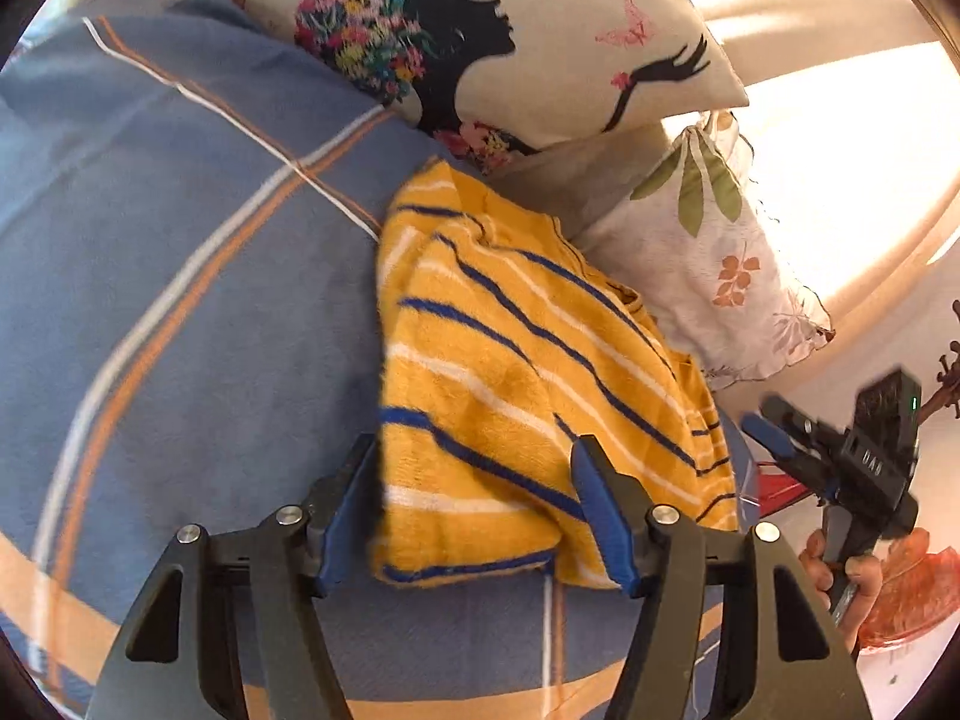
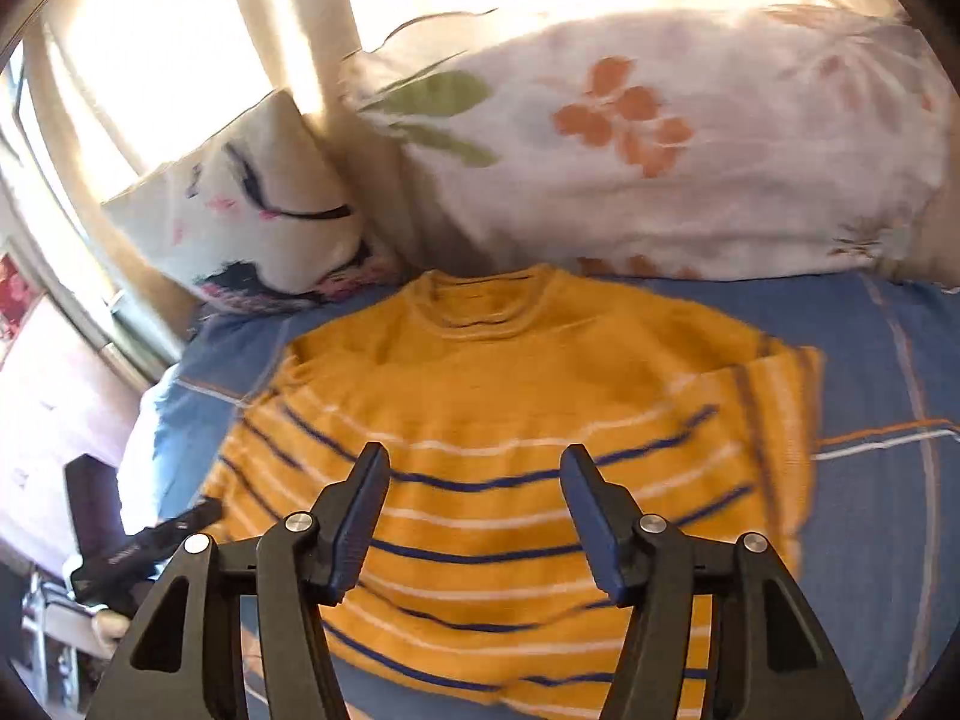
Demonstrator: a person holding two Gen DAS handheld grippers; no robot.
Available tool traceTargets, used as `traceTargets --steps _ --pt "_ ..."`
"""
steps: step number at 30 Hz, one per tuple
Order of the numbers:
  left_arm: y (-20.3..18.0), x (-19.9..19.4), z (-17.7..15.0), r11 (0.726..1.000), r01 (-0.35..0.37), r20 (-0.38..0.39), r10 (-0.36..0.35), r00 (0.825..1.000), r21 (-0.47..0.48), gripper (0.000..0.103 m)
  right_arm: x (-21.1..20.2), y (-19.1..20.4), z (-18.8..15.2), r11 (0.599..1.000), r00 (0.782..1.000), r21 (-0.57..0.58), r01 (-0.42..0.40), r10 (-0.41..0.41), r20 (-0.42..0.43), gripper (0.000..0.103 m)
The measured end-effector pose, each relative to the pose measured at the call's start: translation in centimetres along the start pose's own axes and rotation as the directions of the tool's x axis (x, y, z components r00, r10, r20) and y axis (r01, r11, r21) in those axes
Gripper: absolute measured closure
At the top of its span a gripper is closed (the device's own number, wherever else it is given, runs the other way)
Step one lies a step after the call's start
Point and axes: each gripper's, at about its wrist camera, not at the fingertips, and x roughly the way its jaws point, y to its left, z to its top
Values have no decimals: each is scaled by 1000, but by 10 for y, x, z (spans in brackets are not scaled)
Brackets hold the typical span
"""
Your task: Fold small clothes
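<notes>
Bedsheet (image 1: 180, 300), blue with orange and white check lines, spreads beneath and around both grippers. Floral pillow (image 2: 660, 138), white with orange blossoms and green leaves, lies beyond the right gripper, past the sweater's neckline. Printed pillow (image 1: 510, 42), cream with a black silhouette head and a bright bouquet, stands ahead of the left gripper and up-left of the right one, its corner touching the floral pillow. Sweater (image 2: 510, 396), yellow with blue and white stripes, lies flat on the sheet directly ahead of the right gripper, collar pointing away toward the pillows; from the left gripper's side it shows as a folded bundle with one hem edge lying between the fingers. Left gripper (image 1: 474, 510): jaws spread wide either side of that hem, not pinching it. Right gripper (image 2: 474, 516): jaws apart, poised over the striped body, holding nothing; contact with the fabric cannot be told.
</notes>
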Motion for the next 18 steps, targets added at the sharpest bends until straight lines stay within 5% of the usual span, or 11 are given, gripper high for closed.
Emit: traceTargets --steps 1,3,5,11,18 --pt "-4 2 -3 1000 -6 6 6 1000 14 40 14 17 4 999 998 -12 -45 44 -37 37" --pt "-8 4 -6 999 -16 16 16 1000 37 67 48 55 10 991 984 -50 -128 120 -131 33" --pt "-7 6 -7 999 6 3 -6 1000 36 77 82 91 16 985 975 -111 -134 111 -195 32" --pt "-11 6 -10 998 0 30 -2 1000 63 77 166 161 28 972 941 -231 -35 -46 -335 15" --pt "-17 5 -13 996 -2 49 -3 999 86 77 206 199 26 904 882 -404 136 -296 -367 14"
